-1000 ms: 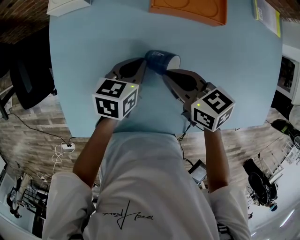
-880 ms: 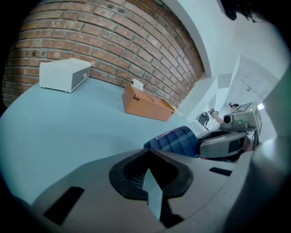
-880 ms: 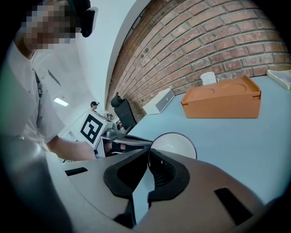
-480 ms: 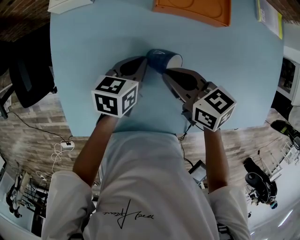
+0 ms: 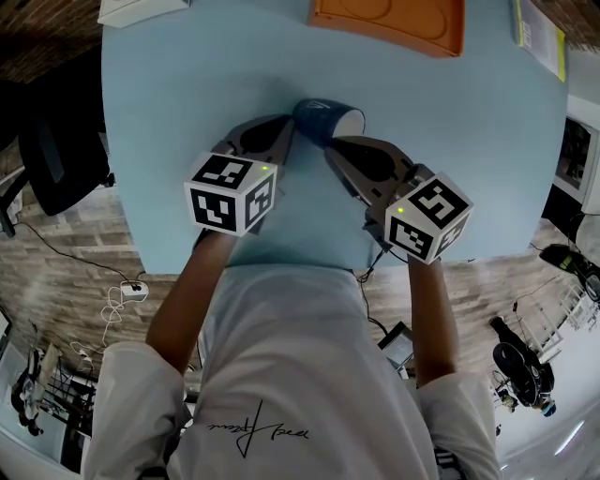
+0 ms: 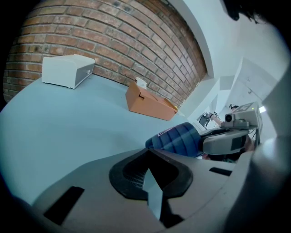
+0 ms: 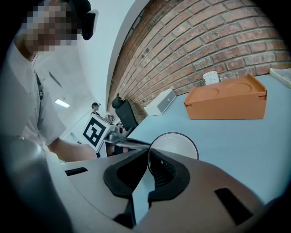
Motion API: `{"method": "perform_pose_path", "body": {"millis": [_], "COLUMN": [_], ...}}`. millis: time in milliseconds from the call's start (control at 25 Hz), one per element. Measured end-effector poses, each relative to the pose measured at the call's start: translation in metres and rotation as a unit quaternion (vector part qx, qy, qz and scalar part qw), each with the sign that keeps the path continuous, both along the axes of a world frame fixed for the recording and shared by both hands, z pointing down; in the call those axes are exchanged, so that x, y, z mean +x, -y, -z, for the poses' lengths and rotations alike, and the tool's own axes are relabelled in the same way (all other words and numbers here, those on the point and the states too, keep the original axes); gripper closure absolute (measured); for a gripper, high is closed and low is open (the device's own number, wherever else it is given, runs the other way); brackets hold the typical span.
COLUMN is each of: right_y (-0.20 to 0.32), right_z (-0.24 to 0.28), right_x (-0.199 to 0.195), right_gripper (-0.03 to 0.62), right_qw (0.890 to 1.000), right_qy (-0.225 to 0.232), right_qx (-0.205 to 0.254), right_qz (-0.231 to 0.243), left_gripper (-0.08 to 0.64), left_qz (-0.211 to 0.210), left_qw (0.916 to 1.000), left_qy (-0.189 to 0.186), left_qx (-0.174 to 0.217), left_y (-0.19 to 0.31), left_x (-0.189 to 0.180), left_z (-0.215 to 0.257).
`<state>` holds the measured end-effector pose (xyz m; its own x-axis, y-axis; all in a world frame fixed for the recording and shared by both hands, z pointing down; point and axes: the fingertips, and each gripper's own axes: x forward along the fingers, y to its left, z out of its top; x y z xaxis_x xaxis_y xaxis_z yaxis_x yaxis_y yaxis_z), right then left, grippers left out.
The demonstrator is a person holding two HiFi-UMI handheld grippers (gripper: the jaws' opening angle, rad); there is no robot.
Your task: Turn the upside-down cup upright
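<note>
A dark blue cup (image 5: 326, 120) with a white inside lies tilted on its side over the light blue table (image 5: 178, 84), mouth to the right. My right gripper (image 5: 334, 148) comes from the near right and is shut on the cup's rim; the right gripper view shows the rim (image 7: 175, 144) running down between the right gripper's (image 7: 148, 157) jaws. My left gripper (image 5: 289, 133) is shut with nothing between its jaws, its tip beside the cup's base. In the left gripper view the cup (image 6: 177, 140) shows just right of the left gripper (image 6: 148, 154).
An orange tray-like box (image 5: 389, 21) stands at the table's far edge, with a small white cup (image 7: 210, 77) behind it. A white box (image 5: 141, 9) sits far left, a booklet (image 5: 536, 28) far right. A black chair (image 5: 56, 159) stands left of the table.
</note>
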<state>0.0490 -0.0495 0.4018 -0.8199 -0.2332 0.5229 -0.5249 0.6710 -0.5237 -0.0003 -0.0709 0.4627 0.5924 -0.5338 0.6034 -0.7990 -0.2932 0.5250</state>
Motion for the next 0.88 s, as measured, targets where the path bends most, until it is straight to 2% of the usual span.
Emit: {"method": "perform_pose_path", "body": {"millis": [880], "right_y": [0.008], "right_z": [0.0], "right_x": [-0.024], "right_gripper": [0.569], "right_qw": [0.999], "right_qy": [-0.029], "right_qx": [0.008], "right_qz": [0.033], "left_gripper": [0.551], "left_qz": [0.01], "left_qw": [0.9999], "left_qy": [-0.005], "left_qx": [-0.004], "left_y": [0.005], "left_x": [-0.01], "left_z": [-0.006]}}
